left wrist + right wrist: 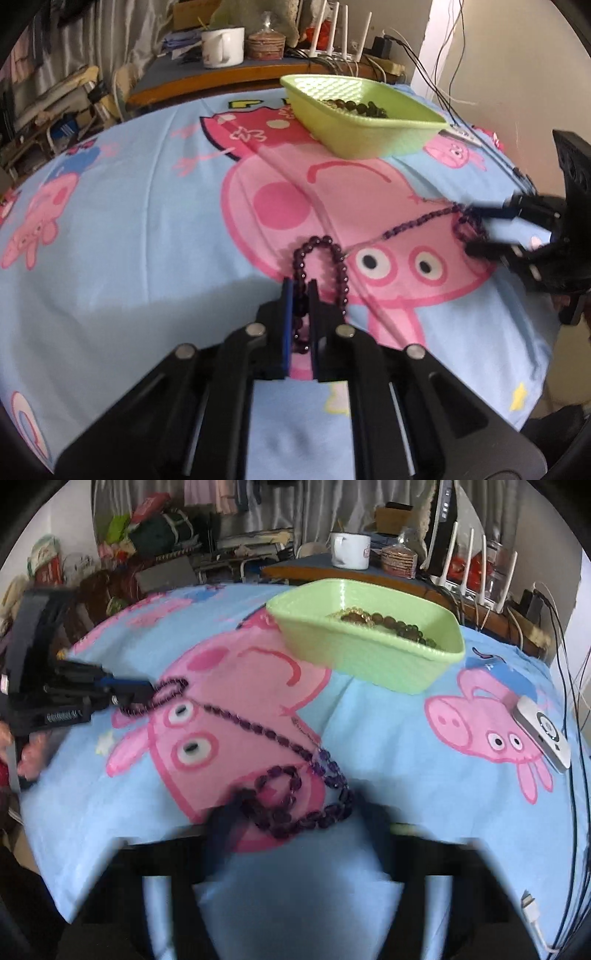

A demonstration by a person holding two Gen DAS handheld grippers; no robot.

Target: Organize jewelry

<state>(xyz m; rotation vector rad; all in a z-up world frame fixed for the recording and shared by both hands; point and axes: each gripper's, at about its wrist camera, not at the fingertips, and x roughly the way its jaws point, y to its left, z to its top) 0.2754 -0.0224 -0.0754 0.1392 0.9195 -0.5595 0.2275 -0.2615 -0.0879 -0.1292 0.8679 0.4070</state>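
Note:
A long purple bead necklace (pixel 417 221) lies across the pig-print blue cloth (pixel 129 221). My left gripper (pixel 301 286) is shut on one looped end of it (pixel 321 247); the right wrist view shows that same gripper (pixel 147 696) at the left. The other end is a heap of beads (pixel 291 797) lying between the spread fingers of my right gripper (pixel 299 806), which is open and blurred. In the left wrist view the right gripper (pixel 474 230) also stands open around the beads. A green basket (pixel 369 136) at the back holds dark bead bracelets (pixel 402 627).
A white flat device (pixel 541 734) and cables (pixel 570 701) lie on the right of the cloth. Behind the basket is a desk with a white mug (pixel 221 46), a jar and a router (pixel 476 568). A person's hand (pixel 31 757) holds the left gripper.

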